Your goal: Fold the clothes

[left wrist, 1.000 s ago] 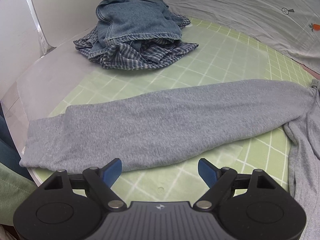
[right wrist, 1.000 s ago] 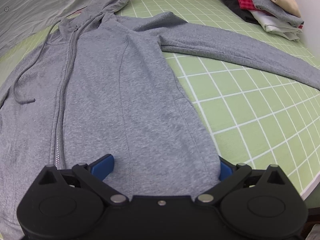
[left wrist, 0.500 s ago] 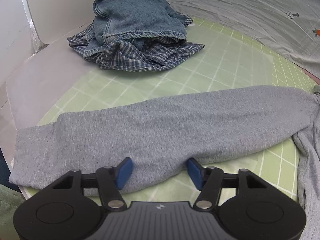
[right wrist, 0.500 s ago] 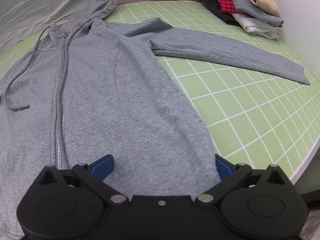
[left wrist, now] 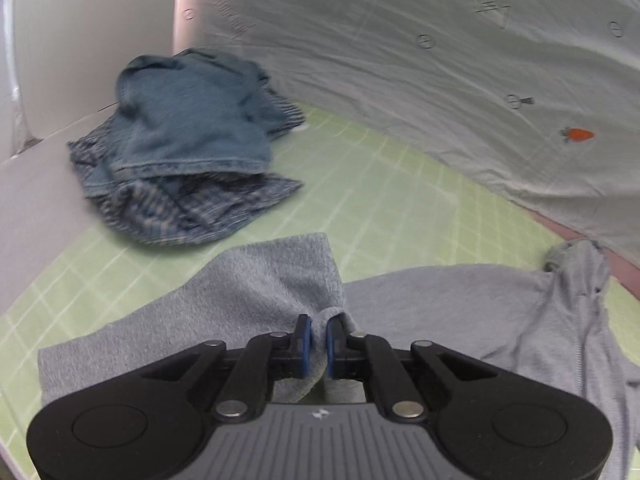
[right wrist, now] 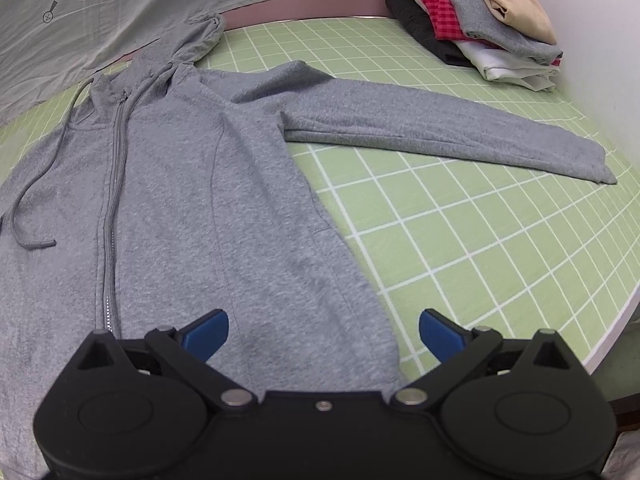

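Left gripper (left wrist: pixel 318 334): jaws have just been closing and now pinch a fold of the grey hoodie's left sleeve (left wrist: pixel 256 292), bunched between the blue pads. The sleeve is lifted at the pinch; its cuff end still lies on the green grid mat (left wrist: pixel 380 200) that covers the bench.

Right gripper (right wrist: pixel 323 330): jaws spread wide, nothing between the pads, poised above the hoodie's lower hem edge.

Grey hoodie (right wrist: pixel 172 184): only the right wrist view shows it whole. It lies front-up on the mat with the zipper (right wrist: pixel 114 184) closed, the drawstring (right wrist: pixel 32 200) trailing to the picture's left, and the right sleeve (right wrist: pixel 440 136) stretched flat across the mat toward the far edge.

Beyond, left wrist view only: a crumpled heap of denim and blue plaid clothes (left wrist: pixel 180 152) on the mat's far corner, blurred.

Right wrist view only: a stack of folded clothes (right wrist: pixel 480 16) at the far right corner, in black, red check, grey, white and beige.

Both views: a pale sheet with carrot prints (left wrist: pixel 440 80) behind the mat.
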### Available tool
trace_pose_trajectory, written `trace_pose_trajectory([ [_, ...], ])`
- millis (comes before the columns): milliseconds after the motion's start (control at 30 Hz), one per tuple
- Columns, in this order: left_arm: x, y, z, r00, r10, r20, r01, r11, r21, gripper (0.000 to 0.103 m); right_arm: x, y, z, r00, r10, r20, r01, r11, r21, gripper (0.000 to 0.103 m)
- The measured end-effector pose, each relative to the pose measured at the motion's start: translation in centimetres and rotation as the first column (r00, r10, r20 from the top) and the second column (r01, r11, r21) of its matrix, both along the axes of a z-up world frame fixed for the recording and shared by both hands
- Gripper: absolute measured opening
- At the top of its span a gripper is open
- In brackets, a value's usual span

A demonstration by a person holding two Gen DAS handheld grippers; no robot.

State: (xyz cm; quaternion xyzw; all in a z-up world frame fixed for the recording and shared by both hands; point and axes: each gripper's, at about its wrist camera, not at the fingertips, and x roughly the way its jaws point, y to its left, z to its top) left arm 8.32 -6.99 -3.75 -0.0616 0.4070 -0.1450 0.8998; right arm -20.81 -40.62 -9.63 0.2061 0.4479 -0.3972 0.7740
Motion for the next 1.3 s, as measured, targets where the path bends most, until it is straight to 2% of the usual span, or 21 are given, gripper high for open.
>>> trace_pose_trajectory([
  [100,-2.2,-5.3,1.9,0.986,-0.164,0.043,0.166,0.984,-0.056,0.008,-0.2,-0.8,0.2,1.0,0.006,0.011,-0.006,1.0,-0.001,0.103],
  [133,-3.1,-7.0,2.3,0.973,-0.222,0.059,0.226,0.972,-0.067,0.009,-0.2,-1.1,0.2,1.0,0.008,0.015,-0.008,1.0,-0.003,0.103],
  [200,-5.2,-10.3,3.1,0.933,-0.347,0.094,0.353,0.935,-0.047,0.016,-0.4,-1.7,0.4,1.0,0.009,0.025,-0.009,1.0,-0.006,0.103],
  [267,-6.9,-12.7,3.1,0.893,-0.439,0.102,0.441,0.898,0.008,0.037,-0.5,-2.3,0.4,0.999,0.005,0.034,-0.005,1.0,-0.005,0.103],
  [300,-7.5,-13.1,3.0,0.884,-0.455,0.105,0.455,0.89,0.026,0.052,-0.5,-2.7,0.5,0.999,0.003,0.039,-0.002,1.0,-0.004,0.103],
  [333,-7.8,-13.1,2.9,0.887,-0.449,0.106,0.448,0.894,0.036,0.065,-0.6,-3.0,0.5,0.999,0.001,0.042,-0.001,1.0,-0.004,0.103],
  [400,-7.6,-12.2,2.5,0.916,-0.39,0.095,0.387,0.921,0.05,0.074,-0.8,-3.5,0.6,0.999,-0.001,0.047,0.001,1.0,-0.006,0.103],
  [467,-6.6,-10.7,1.8,0.95,-0.304,0.067,0.299,0.951,0.076,0.077,-1.0,-3.9,0.5,0.999,-0.003,0.046,0.003,1.0,-0.004,0.103],
  [533,-5.5,-9.1,0.8,0.975,-0.219,0.031,0.214,0.97,0.117,0.077,-1.1,-4.1,0.3,0.999,-0.005,0.044,0.005,1.0,0.004,0.103],
  [633,-4.0,-6.7,-0.6,0.992,-0.123,-0.022,0.125,0.975,0.186,0.077,-1.3,-4.5,0.0,0.999,-0.007,0.043,0.006,1.0,0.014,0.103],
  [733,-2.8,-4.5,-2.1,0.995,-0.047,-0.091,0.066,0.974,0.218,0.078,-1.2,-5.1,-0.1,0.999,-0.013,0.044,0.012,1.0,0.014,0.103],
  [867,-1.9,-2.8,-3.5,0.99,0.012,-0.14,0.021,0.973,0.23,0.078,-0.8,-5.9,-0.1,0.998,-0.03,0.052,0.029,0.999,0.017,0.103],
  [1100,-0.4,-4.1,-4.6,0.981,-0.03,-0.191,0.063,0.984,0.166,0.078,0.9,-8.3,0.4,0.996,-0.044,0.075,0.044,0.999,0.0,0.103],
  [1300,0.7,-6.7,-5.3,0.978,-0.047,-0.202,0.084,0.98,0.178,0.075,2.4,-10.7,0.3,0.995,-0.072,0.069,0.074,0.997,-0.024,0.103],
])
